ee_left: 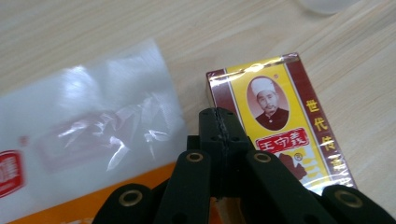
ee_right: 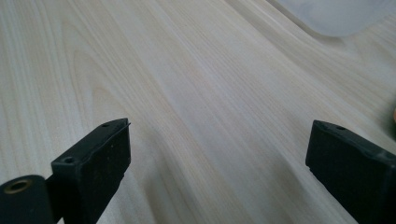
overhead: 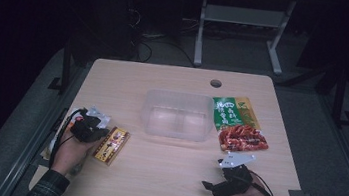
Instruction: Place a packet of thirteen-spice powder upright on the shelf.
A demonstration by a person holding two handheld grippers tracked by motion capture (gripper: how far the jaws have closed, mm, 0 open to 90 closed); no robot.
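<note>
While the left gripper (ee_left: pixel 219 128) hovers with its jaws pressed together and empty, the yellow box (ee_left: pixel 280 121) lies flat just beside its tips, near the desk's left edge toward the front. The box's long axis runs roughly along the gripper's own line. Across the desk near the front right corner, the right gripper (ee_right: pixel 217 154), jaws spread wide over bare wood, is much farther off, so the left seems better placed.
</note>
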